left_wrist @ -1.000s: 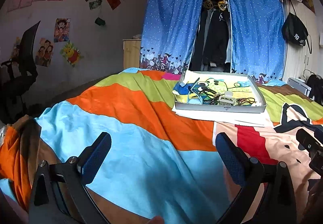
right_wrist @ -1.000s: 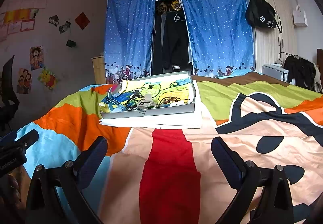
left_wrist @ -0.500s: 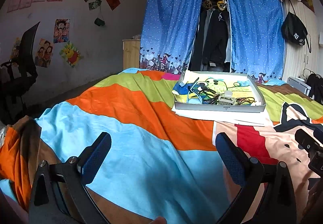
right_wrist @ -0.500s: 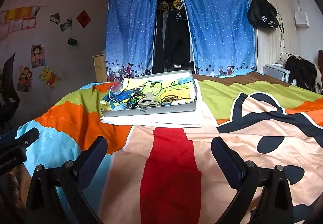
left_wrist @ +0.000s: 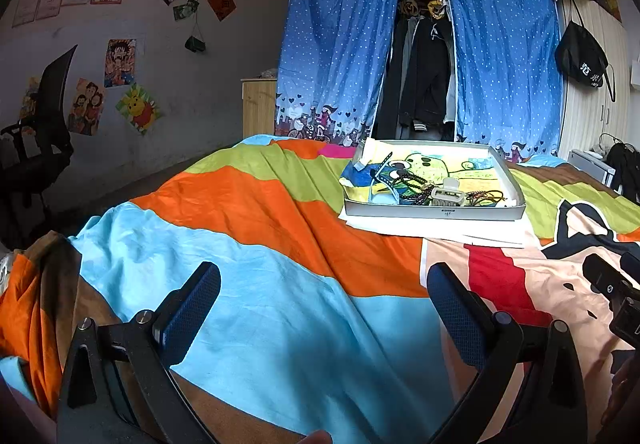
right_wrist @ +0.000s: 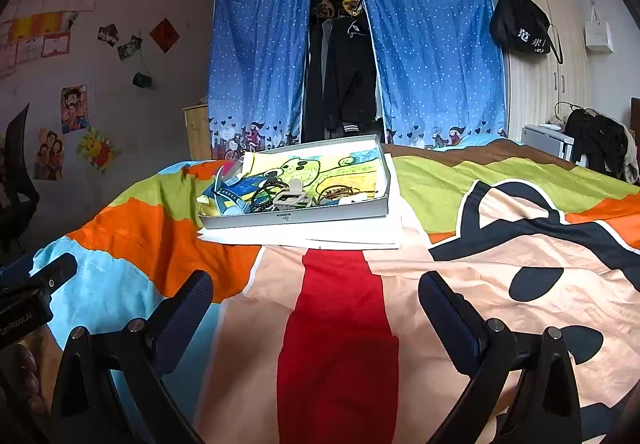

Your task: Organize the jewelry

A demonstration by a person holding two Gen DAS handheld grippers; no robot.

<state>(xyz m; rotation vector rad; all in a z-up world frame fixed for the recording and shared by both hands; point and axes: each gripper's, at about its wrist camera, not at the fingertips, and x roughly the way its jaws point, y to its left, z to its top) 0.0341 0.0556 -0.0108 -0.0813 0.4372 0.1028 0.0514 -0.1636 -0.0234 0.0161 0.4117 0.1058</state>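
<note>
Both tongs gape wide; only the right view shows the hanging white bag (right_wrist: 598, 35).

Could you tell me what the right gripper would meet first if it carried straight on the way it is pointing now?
Probably the bedspread: the open right gripper points low across it. Beyond, roughly in line, lies the white paper under the grey tray of jewelry. Depth is hard to judge.
</note>
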